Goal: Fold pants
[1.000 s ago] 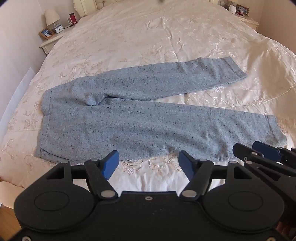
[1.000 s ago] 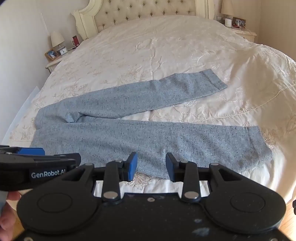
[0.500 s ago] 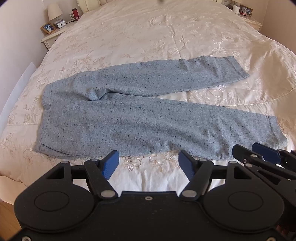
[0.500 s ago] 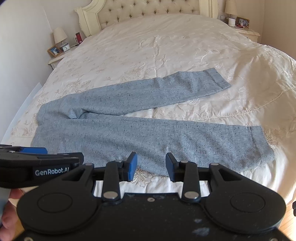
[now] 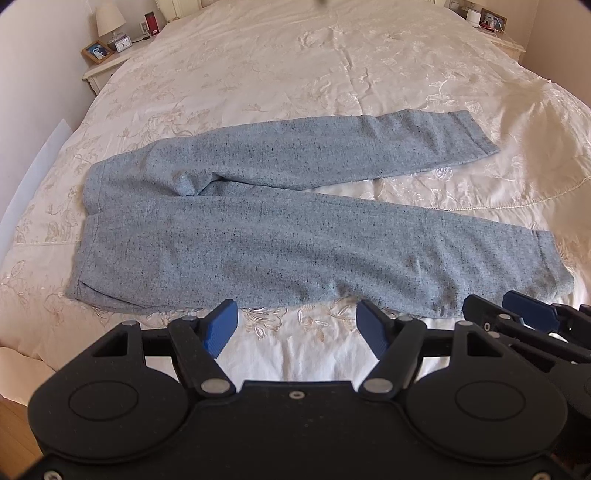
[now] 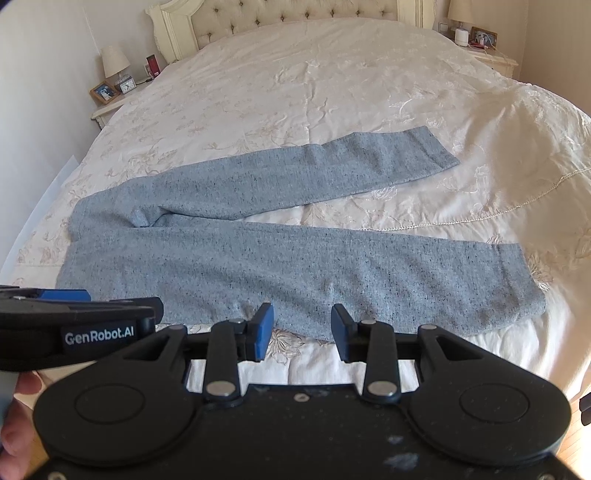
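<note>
Grey-blue speckled pants (image 5: 280, 236) (image 6: 258, 254) lie flat across the cream bedspread (image 5: 295, 66) (image 6: 314, 85), waistband at the left and both legs running right, spread in a narrow V. My left gripper (image 5: 297, 326) hangs open above the bed's near edge, just short of the near leg, with nothing between its blue pads. My right gripper (image 6: 302, 330) is open too, over the near leg's lower hem line, empty. Each gripper shows at the edge of the other's view: the right one (image 5: 524, 317) and the left one (image 6: 74, 314).
A tufted headboard (image 6: 295, 14) stands at the far end. A nightstand with lamp, clock and picture frame (image 6: 110, 88) sits far left, another nightstand (image 6: 480, 40) far right. Wooden floor (image 5: 14, 424) shows below the bed's near edge. A person's fingers (image 6: 14, 417) hold the left tool.
Both views have tilted slightly so the pants sit a little lower in frame. The pants and both sets of jaws are unchanged.
</note>
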`<state>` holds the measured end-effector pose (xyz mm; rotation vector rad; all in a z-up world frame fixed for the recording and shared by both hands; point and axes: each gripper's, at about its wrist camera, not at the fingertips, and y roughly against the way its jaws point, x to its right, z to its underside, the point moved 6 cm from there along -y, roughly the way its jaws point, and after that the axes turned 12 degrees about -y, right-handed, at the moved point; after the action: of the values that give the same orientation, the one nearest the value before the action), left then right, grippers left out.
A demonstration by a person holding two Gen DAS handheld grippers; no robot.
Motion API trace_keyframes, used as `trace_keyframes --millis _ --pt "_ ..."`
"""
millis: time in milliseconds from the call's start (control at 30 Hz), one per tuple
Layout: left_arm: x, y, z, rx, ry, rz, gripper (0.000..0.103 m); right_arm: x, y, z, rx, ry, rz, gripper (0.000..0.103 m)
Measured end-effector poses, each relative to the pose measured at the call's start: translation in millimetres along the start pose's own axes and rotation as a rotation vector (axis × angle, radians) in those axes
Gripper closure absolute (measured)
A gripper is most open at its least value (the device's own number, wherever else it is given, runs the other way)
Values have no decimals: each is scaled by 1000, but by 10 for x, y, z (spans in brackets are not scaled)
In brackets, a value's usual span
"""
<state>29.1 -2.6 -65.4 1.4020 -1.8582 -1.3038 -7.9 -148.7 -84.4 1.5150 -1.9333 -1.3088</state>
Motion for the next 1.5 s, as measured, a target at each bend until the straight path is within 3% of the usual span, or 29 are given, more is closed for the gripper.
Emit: trace_keyframes --millis 1500 --pt "-33 -49 108 -18 10 2 30 -53 -33 55 -28 14 22 65"
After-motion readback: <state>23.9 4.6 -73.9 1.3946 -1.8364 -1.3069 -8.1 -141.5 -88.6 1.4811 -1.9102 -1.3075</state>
